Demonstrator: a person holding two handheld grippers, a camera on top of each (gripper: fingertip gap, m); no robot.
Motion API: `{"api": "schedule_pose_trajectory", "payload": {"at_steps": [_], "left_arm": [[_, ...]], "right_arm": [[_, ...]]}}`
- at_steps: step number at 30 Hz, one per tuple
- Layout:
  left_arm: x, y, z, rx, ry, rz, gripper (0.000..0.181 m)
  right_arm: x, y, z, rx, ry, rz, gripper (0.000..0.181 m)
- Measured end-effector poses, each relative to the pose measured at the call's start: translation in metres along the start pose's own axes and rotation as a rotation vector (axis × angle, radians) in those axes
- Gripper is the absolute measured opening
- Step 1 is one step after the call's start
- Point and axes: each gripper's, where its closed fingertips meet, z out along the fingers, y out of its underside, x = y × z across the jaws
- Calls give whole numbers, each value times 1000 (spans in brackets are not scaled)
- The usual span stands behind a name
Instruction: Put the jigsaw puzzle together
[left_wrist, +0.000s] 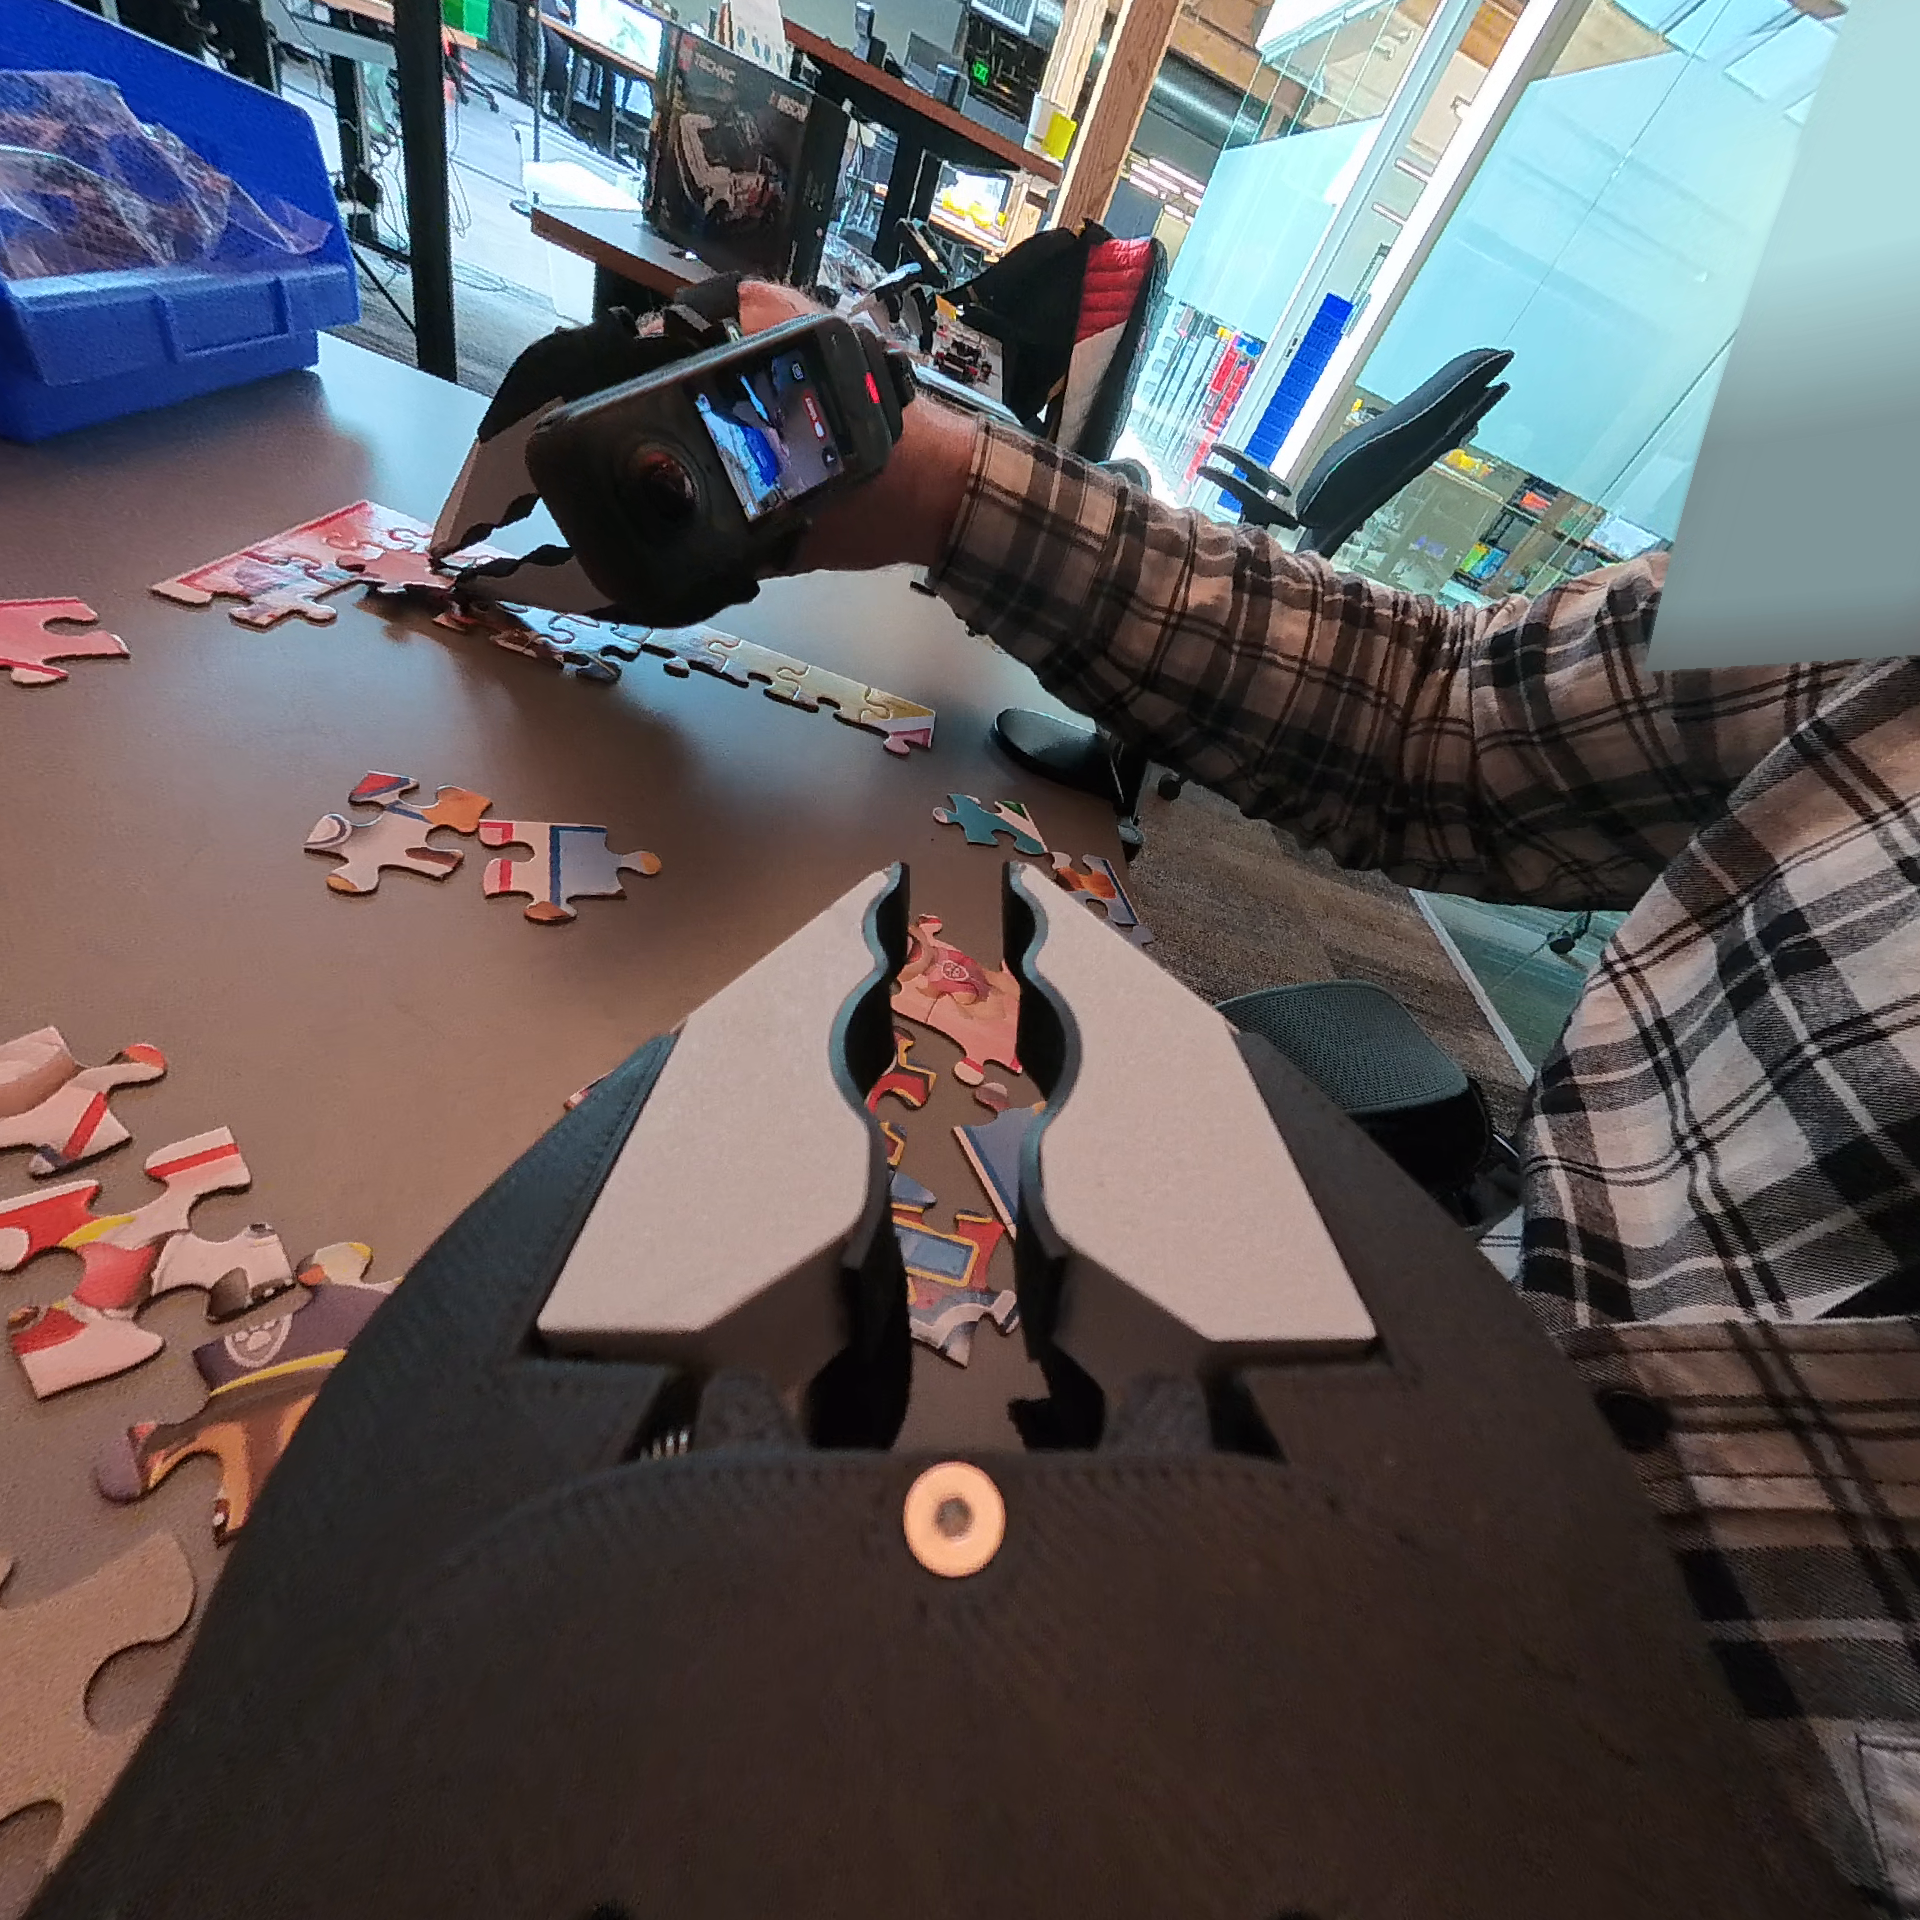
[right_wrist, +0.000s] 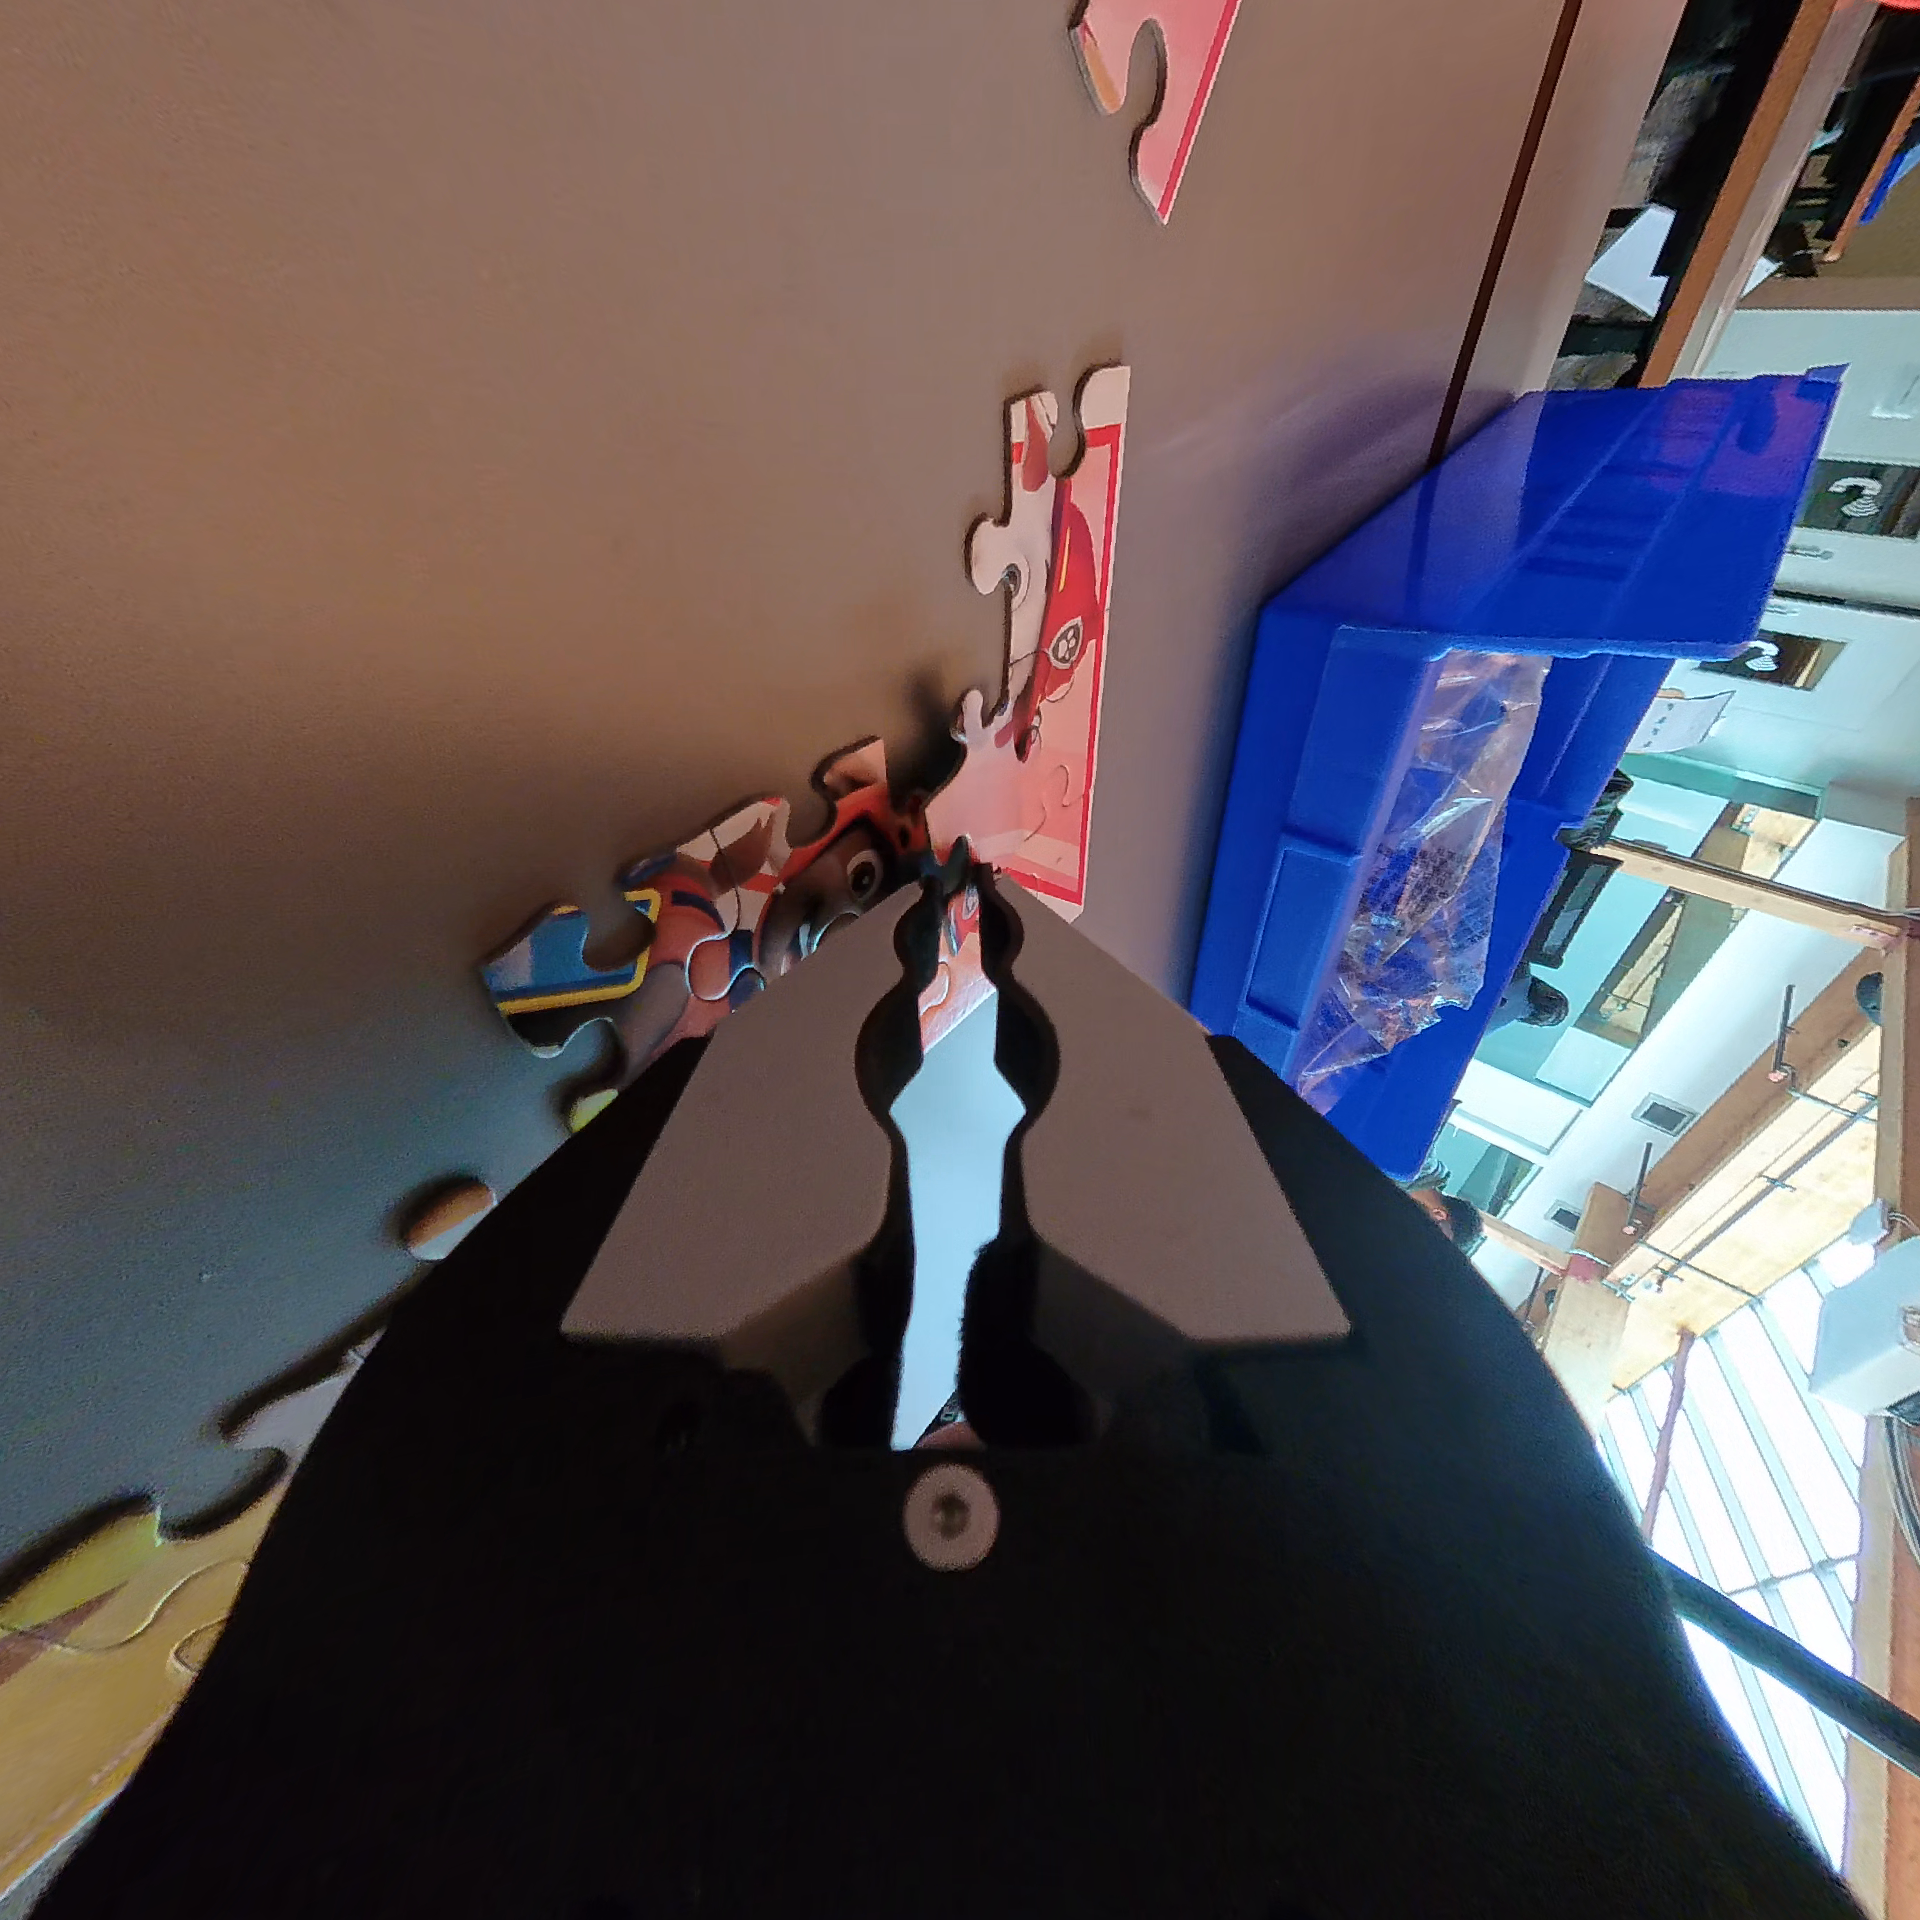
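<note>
Starting at the far left of the left wrist view: a blue bin (left_wrist: 156, 260) with crinkly plastic in it sits at the back corner of the table (left_wrist: 260, 956), parked out of the way so the middle stays free for building. Loose pieces (left_wrist: 135, 1247) are scattered face up along the near left, I'd guess so the pictures can be matched at a glance. A joined pair (left_wrist: 478, 847) lies a bit further in.

Middle back is the assembled strip (left_wrist: 343, 566), the jigsaw's top edge by the look of its straight red border. The right tool (left_wrist: 449, 561) comes down on it tip first, tilted steeply, jaws nearly pressed together. In its own view the tips sit right at a seam of the strip. Looks like it's pressing or nudging a piece into place, but I can't tell if it's actually pinching anything.

The left tool (left_wrist: 954, 883) hovers in the foreground, jaws slightly spread and empty, over more loose pieces near the table's right edge, probably lined up for the next pick.
</note>
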Motion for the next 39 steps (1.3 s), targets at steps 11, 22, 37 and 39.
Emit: {"api": "schedule_pose_trajectory", "payload": {"at_steps": [11,22,37,39], "left_arm": [[0,1,0,-4,4,0,15],[0,0,-1,-4,7,-2,13],[0,0,-3,0,1,-4,13],[0,0,-3,-2,2,-6,13]], "right_arm": [[0,2,-4,2,-111,25,15],[-4,3,-30,101,-371,171,26],[-6,-7,-2,167,-558,513,0],[-6,-6,-2,148,-577,516,0]]}}
